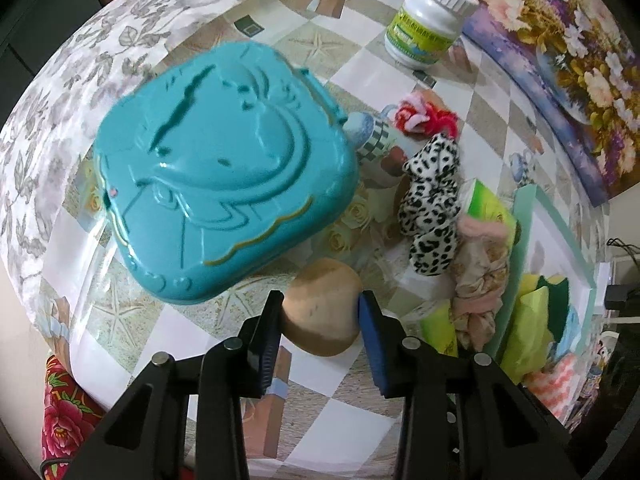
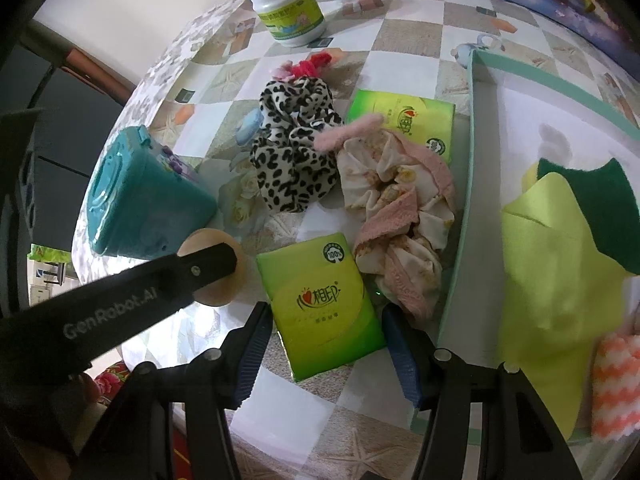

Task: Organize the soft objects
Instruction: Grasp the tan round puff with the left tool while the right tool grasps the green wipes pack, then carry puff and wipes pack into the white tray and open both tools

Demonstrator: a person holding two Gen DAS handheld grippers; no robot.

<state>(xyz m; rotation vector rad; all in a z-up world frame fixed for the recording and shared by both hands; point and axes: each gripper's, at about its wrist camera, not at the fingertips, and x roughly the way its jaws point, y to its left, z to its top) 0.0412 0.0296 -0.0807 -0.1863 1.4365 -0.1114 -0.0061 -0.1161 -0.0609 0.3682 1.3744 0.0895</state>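
The left gripper (image 1: 320, 302) is clamped on a tan sponge puff (image 1: 324, 308), both pads pressing its sides. The right gripper (image 2: 326, 334) stands part open astride a green tissue pack (image 2: 320, 300); whether its pads touch the pack cannot be told from this view.

Risk: the puff is soft and rounded, so it may squirm out of a light grip and roll toward the table edge. The teal toy case (image 1: 216, 168), at ten o'clock from the puff, sits just beside it and could be knocked.

The remaining soft items, a leopard-print scrunchie (image 2: 294, 148) and a pink cloth bundle (image 2: 400, 208), lie at twelve o'clock from the tissue pack. The green-rimmed tray (image 2: 460, 248), at three o'clock, holds cloths.

The checked tablecloth (image 1: 344, 372) looks glossy, probably slick. A white bottle (image 1: 428, 24) stands at the far edge near a floral painting (image 1: 560, 64).
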